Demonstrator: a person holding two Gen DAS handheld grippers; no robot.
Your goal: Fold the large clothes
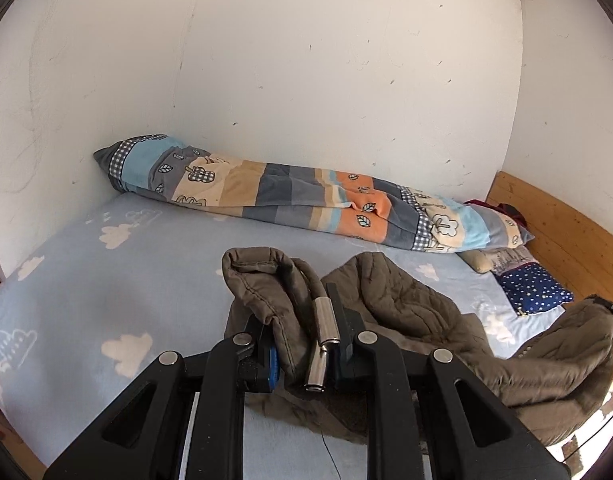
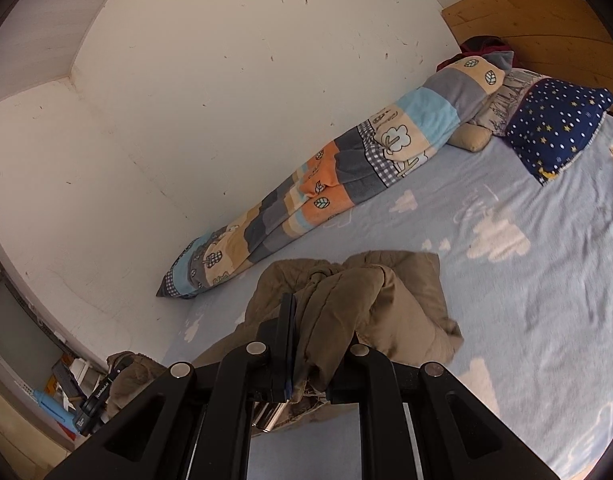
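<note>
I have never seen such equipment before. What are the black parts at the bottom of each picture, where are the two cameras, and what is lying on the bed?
The black parts are two hand-held grippers, each with two fingers; a person carries one in each hand. A wide-angle camera on each gripper looks forward along its fingers, so the room appears curved. One picture comes from the left gripper, the other from the right gripper. Both are shut on a brown padded jacket, which hangs between them above the bed. The bed has a light blue sheet with white clouds. By the wall lies a rolled patchwork blanket, and near the wooden headboard a dark blue starry pillow.
</note>
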